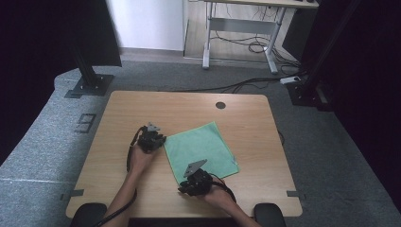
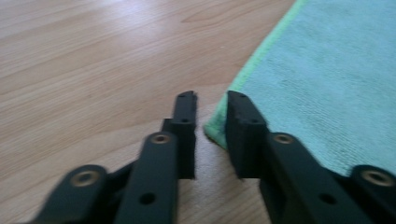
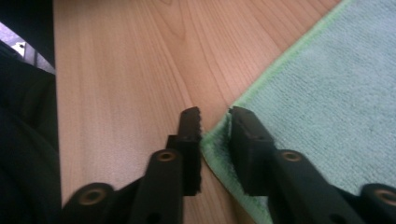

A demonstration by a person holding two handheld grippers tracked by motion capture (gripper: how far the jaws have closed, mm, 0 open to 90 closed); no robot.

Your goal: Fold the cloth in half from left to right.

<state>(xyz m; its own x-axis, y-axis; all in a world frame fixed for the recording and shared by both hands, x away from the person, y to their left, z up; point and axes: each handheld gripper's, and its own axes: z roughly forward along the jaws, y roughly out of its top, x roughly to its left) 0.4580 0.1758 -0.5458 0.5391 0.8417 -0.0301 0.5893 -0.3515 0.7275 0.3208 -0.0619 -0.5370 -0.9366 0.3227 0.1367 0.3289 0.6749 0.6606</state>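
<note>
Square green terry cloth [image 1: 201,150] flat on wood-grain desk [image 1: 142,106], frame centre. Left hand-held gripper [image 2: 211,103] narrow, straddling cloth corner. Right hand-held gripper [image 3: 215,116] narrow, around lower corner, not pinching.

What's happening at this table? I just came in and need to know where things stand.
A person holds a gripper in each hand over a green microfibre cloth lying flat on the wooden table. The left gripper sits at the cloth's left corner, the right gripper at its near corner. Each has a narrow gap between its jaws with the cloth's edge in it; neither corner is lifted yet.
</note>
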